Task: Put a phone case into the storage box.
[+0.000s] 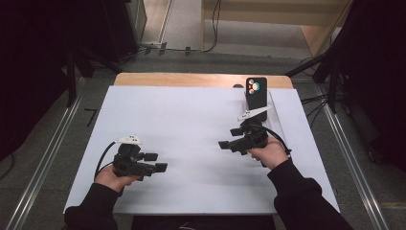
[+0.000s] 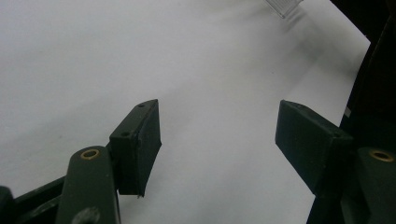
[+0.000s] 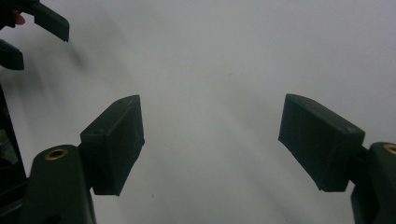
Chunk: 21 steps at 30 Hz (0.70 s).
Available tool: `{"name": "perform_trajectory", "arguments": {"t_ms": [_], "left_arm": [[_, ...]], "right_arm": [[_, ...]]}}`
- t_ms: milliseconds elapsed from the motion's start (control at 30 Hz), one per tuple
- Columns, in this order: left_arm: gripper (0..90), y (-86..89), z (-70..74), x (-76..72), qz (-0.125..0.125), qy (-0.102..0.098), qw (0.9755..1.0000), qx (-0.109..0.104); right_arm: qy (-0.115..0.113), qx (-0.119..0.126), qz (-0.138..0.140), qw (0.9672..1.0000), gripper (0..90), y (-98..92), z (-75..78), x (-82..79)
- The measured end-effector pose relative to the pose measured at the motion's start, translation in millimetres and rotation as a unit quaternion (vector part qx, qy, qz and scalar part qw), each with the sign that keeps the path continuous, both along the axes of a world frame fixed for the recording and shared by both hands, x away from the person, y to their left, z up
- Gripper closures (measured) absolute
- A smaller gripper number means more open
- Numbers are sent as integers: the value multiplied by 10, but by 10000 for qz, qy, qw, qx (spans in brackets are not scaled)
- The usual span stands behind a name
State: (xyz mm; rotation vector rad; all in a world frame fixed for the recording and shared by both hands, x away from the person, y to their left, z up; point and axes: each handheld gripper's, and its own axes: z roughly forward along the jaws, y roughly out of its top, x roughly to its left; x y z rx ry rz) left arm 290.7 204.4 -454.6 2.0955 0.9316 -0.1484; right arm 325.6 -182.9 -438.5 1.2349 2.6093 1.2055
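A dark phone (image 1: pixel 256 92) stands upright in a clear plastic stand (image 1: pixel 275 114) at the back right of the white tabletop (image 1: pixel 191 120). My right gripper (image 1: pixel 229 138) hovers just in front of the stand, pointing left, with its jaws apart and empty. In the right gripper view its jaws (image 3: pixel 210 140) frame bare white surface. My left gripper (image 1: pixel 157 162) rests low at the front left, pointing right, open with nothing between its jaws. The left gripper view has its jaws (image 2: pixel 219 140) wide over plain white, with a corner of the clear stand (image 2: pixel 284 6) far off.
The wooden table edge (image 1: pixel 201 79) lies beyond the white sheet. Dark stands and cables flank the table on the floor at both sides. In the right gripper view the other gripper's jaw tips (image 3: pixel 46 21) sit at the top left.
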Motion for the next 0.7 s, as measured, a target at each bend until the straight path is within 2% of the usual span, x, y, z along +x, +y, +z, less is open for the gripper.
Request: {"name": "perform_trajectory", "arguments": {"t_ms": [567, 700], "left_arm": [[313, -30, -1, -17, -185, 11, 9998, -28], [313, -30, -2, -21, -233, 11, 9997, -30]], "right_arm": [[-17, 49, 119, 9999, 203, -187, -87, -327], [37, 23, 131, 9999, 203, -227, -124, -409]]}}
